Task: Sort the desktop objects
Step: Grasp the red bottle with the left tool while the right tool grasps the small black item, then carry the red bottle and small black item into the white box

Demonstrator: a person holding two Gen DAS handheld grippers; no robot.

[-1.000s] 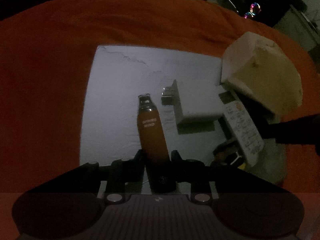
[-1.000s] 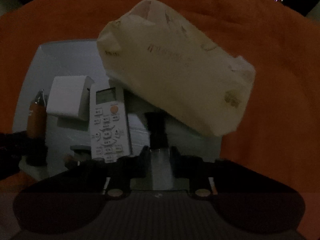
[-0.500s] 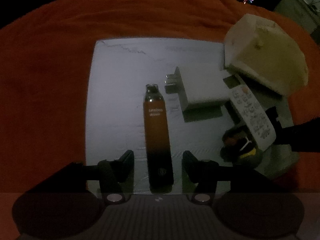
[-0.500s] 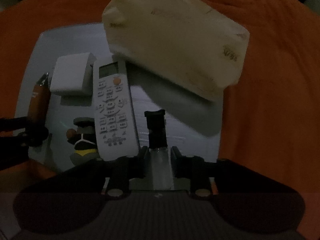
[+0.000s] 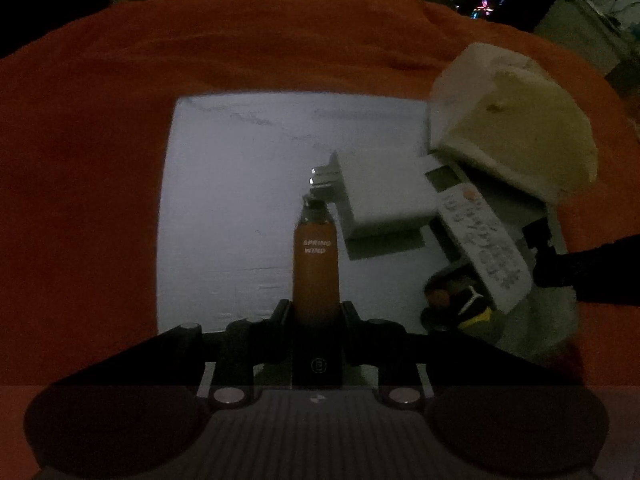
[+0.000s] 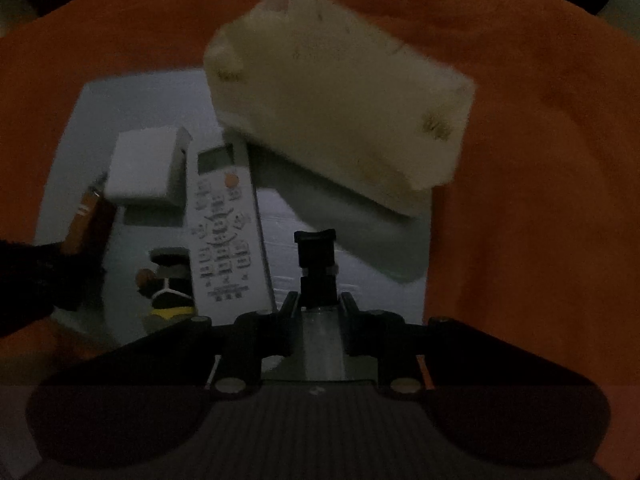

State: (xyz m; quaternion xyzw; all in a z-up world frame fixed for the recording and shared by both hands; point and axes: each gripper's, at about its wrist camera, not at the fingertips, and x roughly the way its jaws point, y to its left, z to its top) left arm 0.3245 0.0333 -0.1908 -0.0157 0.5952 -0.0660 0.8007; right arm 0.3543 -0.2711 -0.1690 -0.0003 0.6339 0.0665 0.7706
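Note:
An orange stick-shaped device (image 5: 316, 268) with white lettering and a black base stands between the pads of my left gripper (image 5: 316, 312). Its jaws are closing and press on the device, over the white mat (image 5: 232, 208). My right gripper (image 6: 319, 304) has its jaws closing too, clamped on a small clear bottle with a black cap (image 6: 316, 256). In the right wrist view the orange device (image 6: 86, 216) shows at the far left.
On the mat lie a white plug charger (image 5: 380, 192), a white remote (image 6: 226, 232) and a small dark toy figure (image 6: 168, 292). A cream tissue pack (image 6: 340, 100) overhangs the mat's far right corner. Orange cloth (image 5: 100, 160) surrounds the mat.
My left gripper opened around the orange device, which lay on the mat, and has closed on it again. The right gripper rose slightly with the bottle.

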